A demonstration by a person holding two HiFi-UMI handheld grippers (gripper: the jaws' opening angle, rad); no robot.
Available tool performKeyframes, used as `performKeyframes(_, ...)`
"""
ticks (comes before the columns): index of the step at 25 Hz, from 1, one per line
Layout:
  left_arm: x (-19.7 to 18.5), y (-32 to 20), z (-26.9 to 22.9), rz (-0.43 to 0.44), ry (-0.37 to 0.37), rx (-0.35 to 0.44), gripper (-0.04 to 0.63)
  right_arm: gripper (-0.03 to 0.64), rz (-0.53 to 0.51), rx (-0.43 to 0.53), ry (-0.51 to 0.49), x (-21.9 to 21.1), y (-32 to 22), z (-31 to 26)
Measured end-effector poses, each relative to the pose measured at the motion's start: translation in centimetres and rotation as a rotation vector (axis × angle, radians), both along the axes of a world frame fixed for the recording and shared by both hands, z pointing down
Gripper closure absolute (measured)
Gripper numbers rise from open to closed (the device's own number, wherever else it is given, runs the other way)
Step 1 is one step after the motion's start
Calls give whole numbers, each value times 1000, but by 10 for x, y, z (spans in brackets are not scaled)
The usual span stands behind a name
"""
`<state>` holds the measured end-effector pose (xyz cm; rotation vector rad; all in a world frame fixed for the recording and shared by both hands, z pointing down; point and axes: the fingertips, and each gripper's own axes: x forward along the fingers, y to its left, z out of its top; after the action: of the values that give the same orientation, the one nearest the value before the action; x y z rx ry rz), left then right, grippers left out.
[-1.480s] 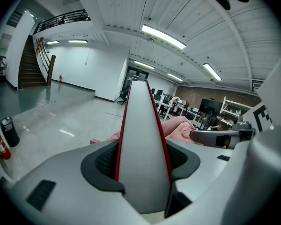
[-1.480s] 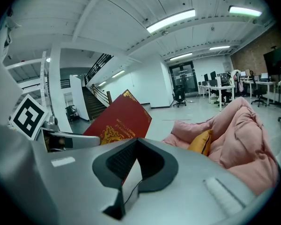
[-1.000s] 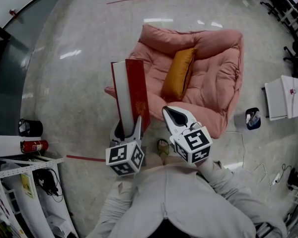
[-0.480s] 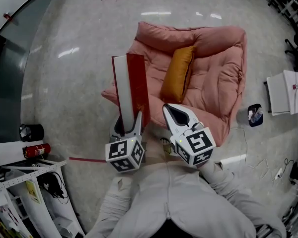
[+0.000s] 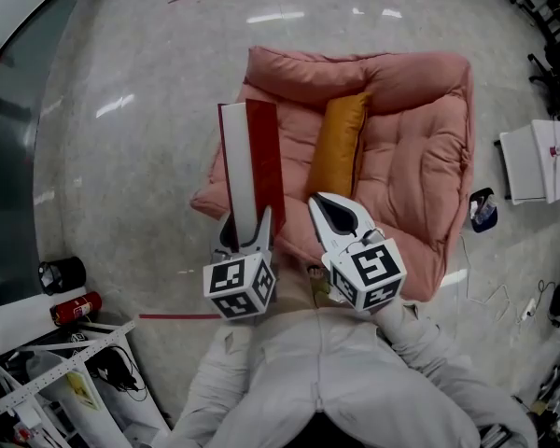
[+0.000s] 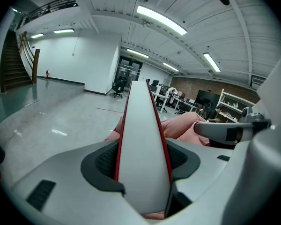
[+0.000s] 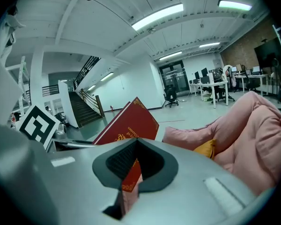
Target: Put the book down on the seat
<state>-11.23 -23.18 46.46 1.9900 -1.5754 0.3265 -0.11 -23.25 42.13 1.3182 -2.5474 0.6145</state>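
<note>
A red hardcover book [image 5: 252,161] with white page edges stands upright over the left edge of the pink cushioned seat [image 5: 411,157]. My left gripper [image 5: 247,224] is shut on its lower end. In the left gripper view the book [image 6: 143,125] fills the gap between the dark pads [image 6: 103,161] of that gripper [image 6: 143,168], with the seat [image 6: 185,123] behind. My right gripper [image 5: 329,211] hangs shut and empty over the seat's front edge, to the right of the book. Its own view shows this gripper [image 7: 130,175], the book's cover [image 7: 131,121] and the seat [image 7: 255,125].
An orange pillow [image 5: 341,143] lies on the seat. On the floor at the left are a red fire extinguisher [image 5: 75,308], a black bin [image 5: 61,273] and a wire rack [image 5: 65,381]. A white box [image 5: 541,161] and a small dark bag [image 5: 483,210] sit right of the seat.
The seat has come nearer and lower in the head view. The book, still upright in the left gripper, has shifted slightly right over the seat's left edge. Both grippers keep the same grip state.
</note>
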Motion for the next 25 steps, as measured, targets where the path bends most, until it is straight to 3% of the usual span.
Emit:
performKeyframes(13, -10, -98, 67, 85, -3, -115, 344, 617, 116, -92, 48, -6, -105, 54)
performKeyframes(25, 5, -150, 170, 153, 33, -269, 344, 617, 183, -189, 97, -3, -148, 120)
